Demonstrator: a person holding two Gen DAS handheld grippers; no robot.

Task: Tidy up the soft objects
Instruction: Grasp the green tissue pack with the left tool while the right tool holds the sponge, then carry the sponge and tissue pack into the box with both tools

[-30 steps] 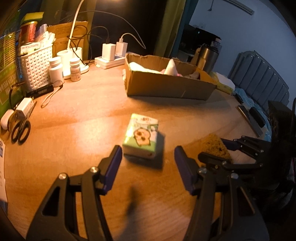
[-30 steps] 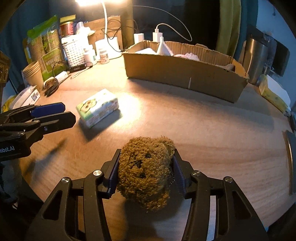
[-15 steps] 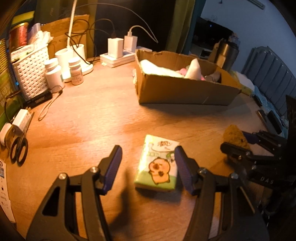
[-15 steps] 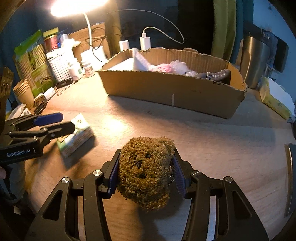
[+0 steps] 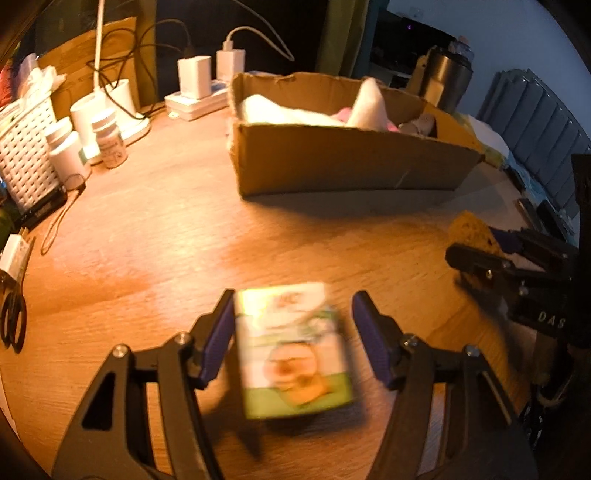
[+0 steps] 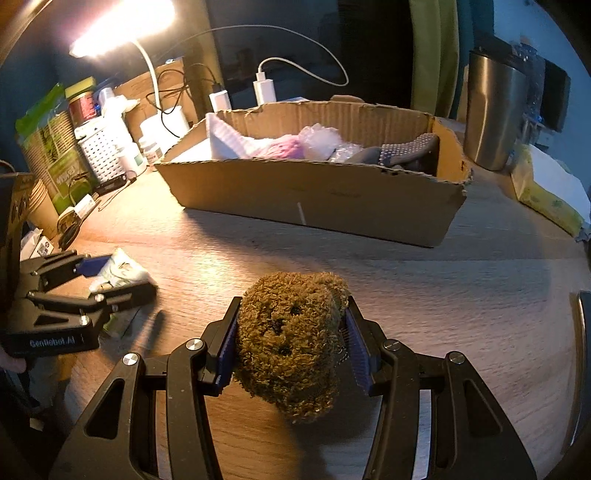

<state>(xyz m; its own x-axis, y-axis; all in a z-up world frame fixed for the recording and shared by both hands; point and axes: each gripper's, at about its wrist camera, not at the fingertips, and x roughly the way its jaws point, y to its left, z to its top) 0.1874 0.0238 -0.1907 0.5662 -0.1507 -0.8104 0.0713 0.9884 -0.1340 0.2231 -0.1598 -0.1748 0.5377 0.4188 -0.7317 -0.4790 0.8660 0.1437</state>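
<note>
A green and white tissue pack (image 5: 291, 350) with a cartoon animal lies on the wooden table, between the jaws of my left gripper (image 5: 293, 317). The jaws are opening: the left pad (image 5: 218, 336) is against the pack's side and the right pad stands apart from it. My right gripper (image 6: 293, 325) is shut on a brown plush bear (image 6: 291, 339), held above the table. The bear (image 5: 469, 232) also shows at the right edge of the left wrist view. Beyond both stands an open cardboard box (image 6: 314, 199) with several soft things inside.
At the table's far left are a white basket (image 5: 22, 162), pill bottles (image 5: 107, 136), a power strip with chargers (image 5: 195, 96) and scissors (image 5: 13, 317). A steel tumbler (image 6: 495, 110) stands right of the box, and a lamp (image 6: 122, 26) shines at the top left.
My left gripper moved forward until the tissue pack lay between its jaws. My right gripper carried the bear nearer to the cardboard box, still gripped.
</note>
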